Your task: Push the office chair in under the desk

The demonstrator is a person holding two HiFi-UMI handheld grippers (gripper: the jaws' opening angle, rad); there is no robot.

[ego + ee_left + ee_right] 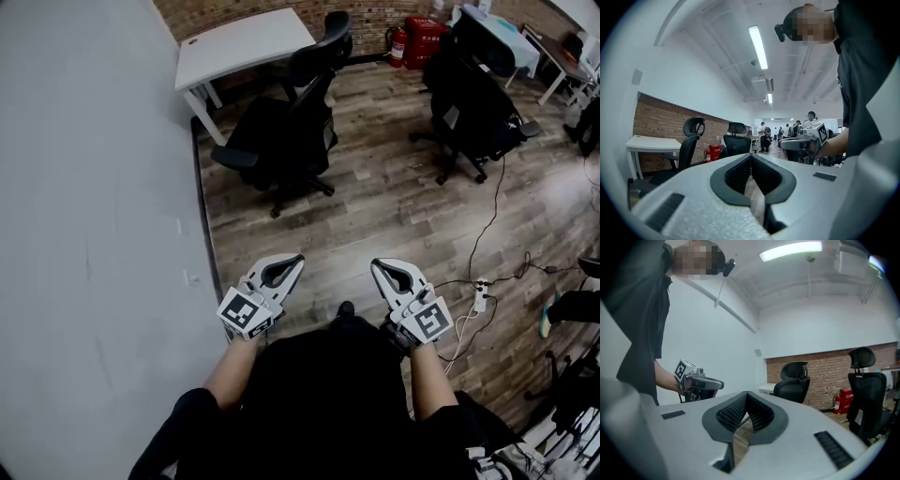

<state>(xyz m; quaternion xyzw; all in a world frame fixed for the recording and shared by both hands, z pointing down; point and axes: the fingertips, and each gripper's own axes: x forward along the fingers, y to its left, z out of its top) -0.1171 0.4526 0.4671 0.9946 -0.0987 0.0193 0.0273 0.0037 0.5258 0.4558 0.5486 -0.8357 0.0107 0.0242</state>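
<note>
My left claw (296, 260) and my right claw (378, 265) are both squeezed shut, with nothing in them. I hold them side by side, pointing ahead. I think shut tips are good for pushing. The office chair (286, 127) is well ahead of me, next to the white surface (239, 42), not tucked under it yet.

A black chair (469, 108) stands at the right on the wood floor (394, 211). A red fire extinguisher (397, 44) sits by the brick wall (375, 11). A white power strip (479, 298) lies among cables (487, 216).
</note>
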